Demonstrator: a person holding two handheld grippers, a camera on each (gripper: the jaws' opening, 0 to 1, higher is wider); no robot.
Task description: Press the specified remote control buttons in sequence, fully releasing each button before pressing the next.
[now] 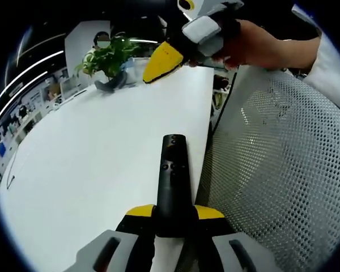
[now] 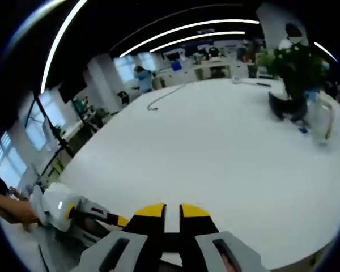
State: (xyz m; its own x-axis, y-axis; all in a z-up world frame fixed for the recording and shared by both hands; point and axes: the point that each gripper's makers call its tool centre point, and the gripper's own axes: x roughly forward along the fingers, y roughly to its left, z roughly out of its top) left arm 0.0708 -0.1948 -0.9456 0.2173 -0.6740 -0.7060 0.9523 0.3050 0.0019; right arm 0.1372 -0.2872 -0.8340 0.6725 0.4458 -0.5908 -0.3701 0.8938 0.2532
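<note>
- Left gripper view, far left: a thin cable (image 1: 10, 180) is seen lying near the edge of the white table (image 1: 90, 153), with a potted plant (image 1: 109, 59) parked further back.
- Middle of that view: the black remote control (image 1: 173, 181) is clamped by its near end between the yellow-tipped jaws of the left gripper (image 1: 174, 215). Its long axis is lined up with the jaws, pointing straight away from the camera, button side up, held above the table's right edge.
- Up top right, the right gripper (image 1: 164, 59) is held by a hand (image 1: 255, 45); a mesh chair back (image 1: 283, 170) is seen below.
- Right gripper view: the left gripper (image 2: 73, 214) is spotted at lower left, and the right gripper (image 2: 172, 212) has its jaws pressed together with nothing gripped, over the table (image 2: 215, 153). The plant (image 2: 294, 73) is parked at far right, with a clear jar (image 2: 320, 122) beside it.
</note>
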